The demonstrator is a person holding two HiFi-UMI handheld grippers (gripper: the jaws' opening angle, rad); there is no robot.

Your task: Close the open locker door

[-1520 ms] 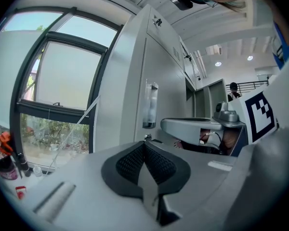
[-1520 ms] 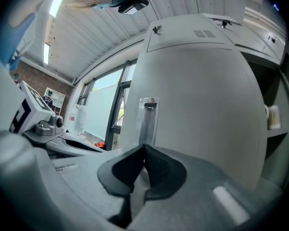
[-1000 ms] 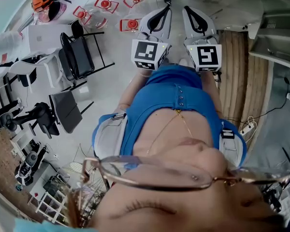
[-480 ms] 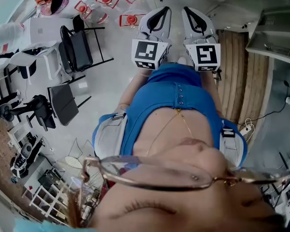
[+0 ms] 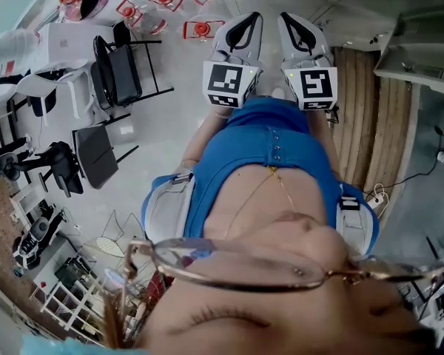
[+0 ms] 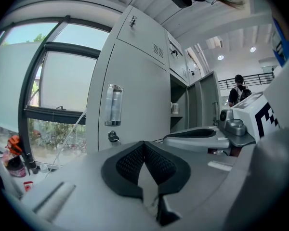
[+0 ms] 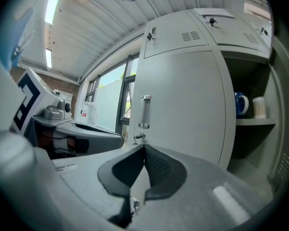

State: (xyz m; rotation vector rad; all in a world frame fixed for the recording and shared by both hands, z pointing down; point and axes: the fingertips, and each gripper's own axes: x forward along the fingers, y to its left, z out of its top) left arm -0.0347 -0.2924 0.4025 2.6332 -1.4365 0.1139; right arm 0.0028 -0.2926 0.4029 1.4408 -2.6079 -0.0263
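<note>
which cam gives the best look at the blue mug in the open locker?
Right gripper view: the blue mug sits on the shelf of the open compartment, clear, beside a white cup. Left gripper view shows that compartment small and far off; the mug can't be made out. Head view misses it.

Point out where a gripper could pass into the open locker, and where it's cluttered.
Free: the bay below the shelf, right of the closed door, looks bare. Crowded: the shelf top, where a blue mug and a white cup stand side by side.
</note>
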